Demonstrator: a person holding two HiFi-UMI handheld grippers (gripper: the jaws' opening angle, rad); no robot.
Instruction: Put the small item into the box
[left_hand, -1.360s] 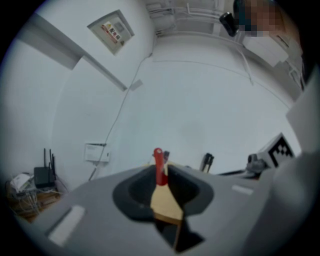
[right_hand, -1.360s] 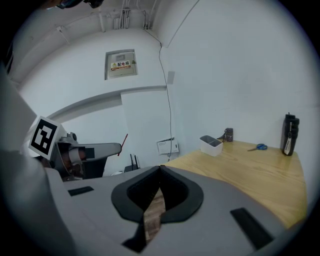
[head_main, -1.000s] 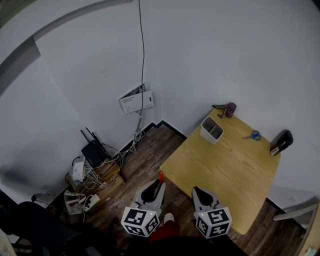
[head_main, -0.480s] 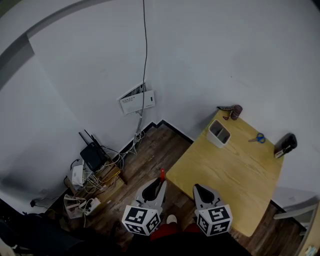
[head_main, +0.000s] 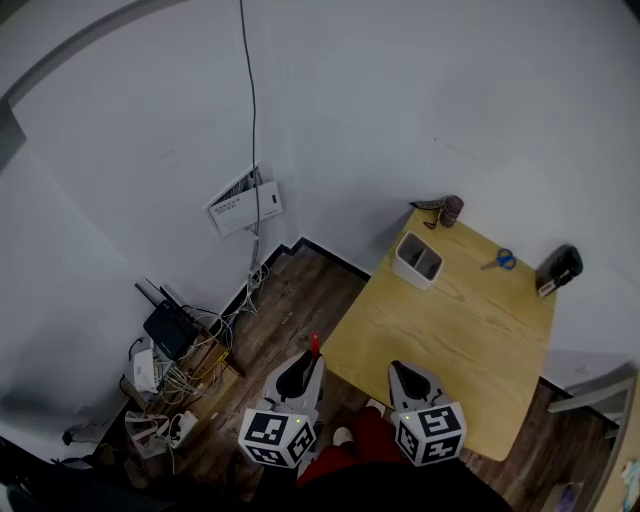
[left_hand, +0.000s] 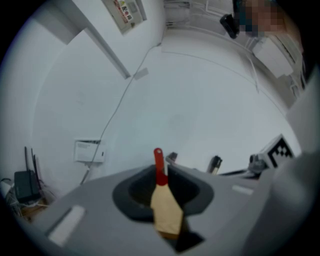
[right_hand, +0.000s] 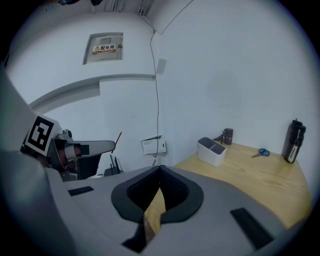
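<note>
A white two-compartment box (head_main: 418, 260) (right_hand: 212, 150) stands at the far left corner of the wooden table (head_main: 460, 330) (right_hand: 250, 172). My left gripper (head_main: 308, 362) (left_hand: 160, 179) hangs over the floor just left of the table's near corner. It is shut on a thin red stick-like item (head_main: 315, 345) (left_hand: 159, 165) that pokes out past its tips. My right gripper (head_main: 402, 374) (right_hand: 160, 171) hovers at the table's near edge, shut, with nothing in it. Both are well short of the box.
Blue scissors (head_main: 498, 261) (right_hand: 260, 152), a black bottle (head_main: 558, 270) (right_hand: 294, 141) and a dark cup (head_main: 451, 210) (right_hand: 228, 136) sit along the table's far side. A router with tangled cables (head_main: 170, 330) lies on the wood floor at left.
The head view has swung, so the wall panel and floor clutter slid left. Both grippers stay low at the table's near corner, the left still shut on the red item.
</note>
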